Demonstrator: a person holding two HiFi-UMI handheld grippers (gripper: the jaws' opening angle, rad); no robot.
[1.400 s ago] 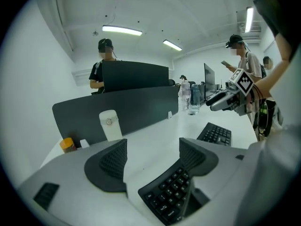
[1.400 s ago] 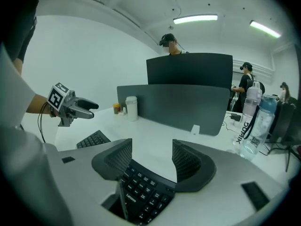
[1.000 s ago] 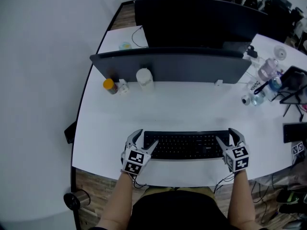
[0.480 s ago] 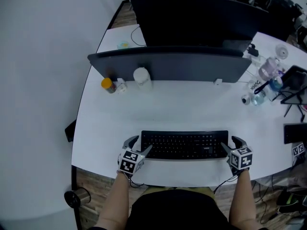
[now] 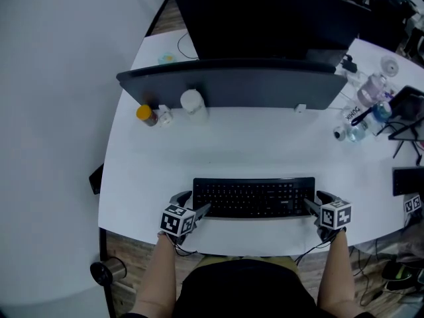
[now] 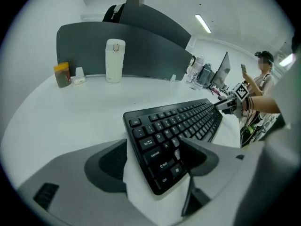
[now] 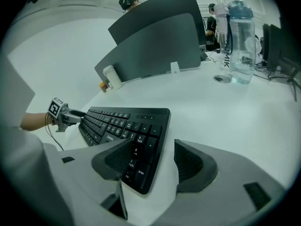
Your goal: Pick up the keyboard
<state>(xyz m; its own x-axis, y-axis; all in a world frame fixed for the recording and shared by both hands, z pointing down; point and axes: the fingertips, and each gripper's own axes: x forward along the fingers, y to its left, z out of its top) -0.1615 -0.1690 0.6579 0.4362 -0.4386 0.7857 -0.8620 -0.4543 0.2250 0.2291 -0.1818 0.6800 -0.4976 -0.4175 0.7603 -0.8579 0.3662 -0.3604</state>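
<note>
Left gripper: matte grey ribbed jaws, wide apart and just been opening, astride the left end of the keyboard, pads not pressing. Right gripper: jaws wide apart round the right end, not pressing. Keyboard: flat black plastic, lying near the front edge of the smooth white desk; end keys partly hidden by jaws. Beyond: white cylindrical flask, curved dark partition.

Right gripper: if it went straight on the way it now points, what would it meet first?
The keyboard, at its right end: that end lies between the open fingers of the right gripper, seemingly untouched. Pushed further, the white desk beneath, I'd judge.
</note>
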